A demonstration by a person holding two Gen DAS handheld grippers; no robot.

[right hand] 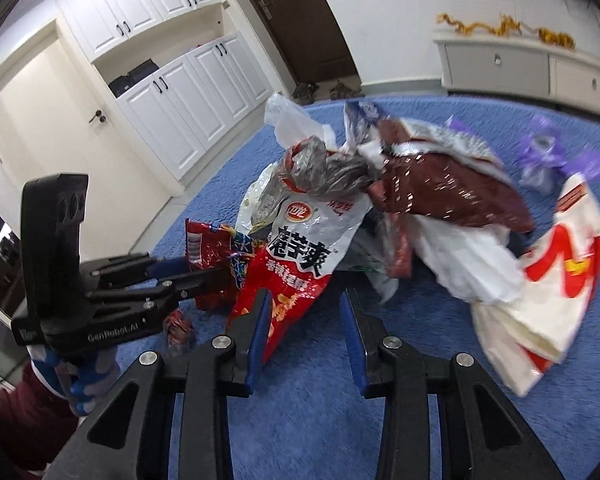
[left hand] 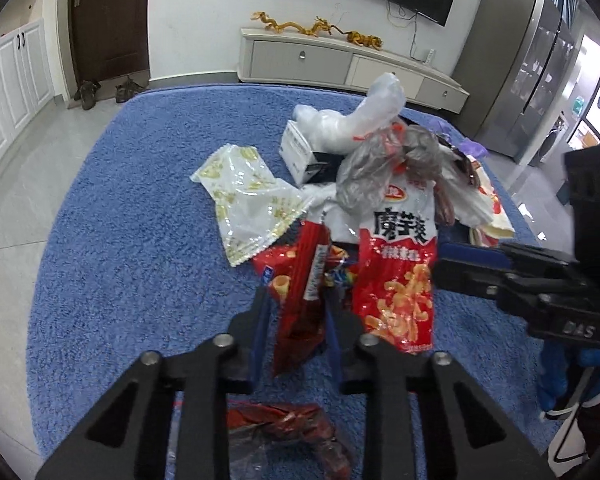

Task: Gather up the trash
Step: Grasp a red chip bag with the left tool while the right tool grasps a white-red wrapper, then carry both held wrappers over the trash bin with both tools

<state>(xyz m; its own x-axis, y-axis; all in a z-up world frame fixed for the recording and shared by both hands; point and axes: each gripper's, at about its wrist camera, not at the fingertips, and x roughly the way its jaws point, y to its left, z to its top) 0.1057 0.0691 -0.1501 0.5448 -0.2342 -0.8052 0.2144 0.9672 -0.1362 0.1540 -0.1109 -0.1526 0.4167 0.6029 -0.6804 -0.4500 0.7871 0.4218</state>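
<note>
A heap of trash lies on a blue carpet (left hand: 120, 240). My left gripper (left hand: 296, 296) is shut on a dark red snack bag (left hand: 300, 280), which fills the gap between its fingers. In the right wrist view the left gripper (right hand: 220, 276) comes in from the left with the same bag (right hand: 204, 248) at its tips. My right gripper (right hand: 306, 300) stands open. The lower corner of a red-and-white snack bag (right hand: 296, 264) lies against its left pad, and carpet shows before the right pad. The left wrist view has the right gripper (left hand: 444, 268) at that bag's (left hand: 396, 272) right edge.
The heap also holds a grey plastic bag (left hand: 372, 172), a white box (left hand: 296, 152), a clear gold-printed wrapper (left hand: 248, 200), a maroon foil bag (right hand: 452, 192) and a white-and-red bag (right hand: 560, 280). A crumpled red wrapper (left hand: 292, 428) lies nearer. A TV cabinet (left hand: 340, 64) stands beyond the carpet.
</note>
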